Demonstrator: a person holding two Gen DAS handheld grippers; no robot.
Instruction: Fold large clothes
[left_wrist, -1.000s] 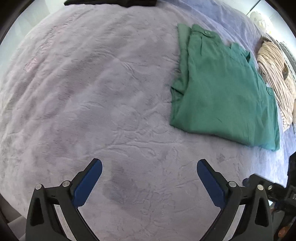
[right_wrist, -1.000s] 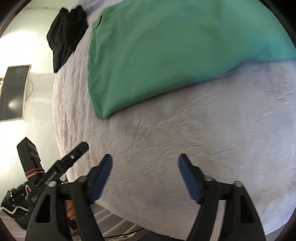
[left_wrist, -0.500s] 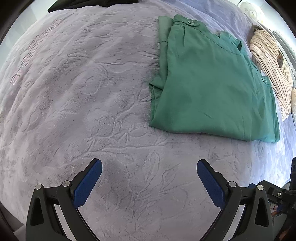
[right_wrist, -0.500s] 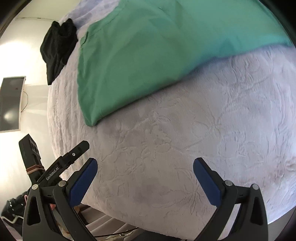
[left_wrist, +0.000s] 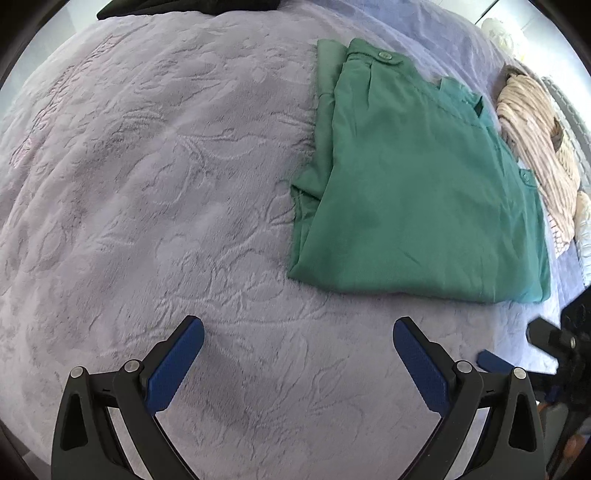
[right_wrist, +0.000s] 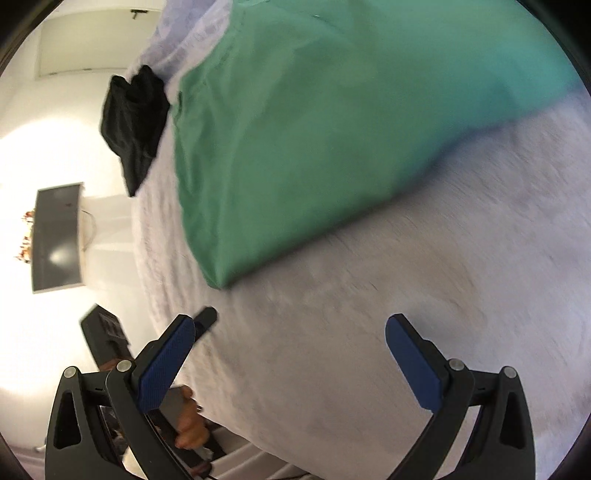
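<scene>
With both my left gripper (left_wrist: 297, 363) and right gripper (right_wrist: 290, 360) wide and empty, I'd pinch the folded green shirt's (left_wrist: 417, 195) near hem squarely before the next fold.

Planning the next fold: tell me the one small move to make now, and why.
Probably bring the left gripper forward to the near edge of the green shirt. Both it and the right gripper are open and empty over the bedspread, and the shirt lies flat, only partly folded.
</scene>
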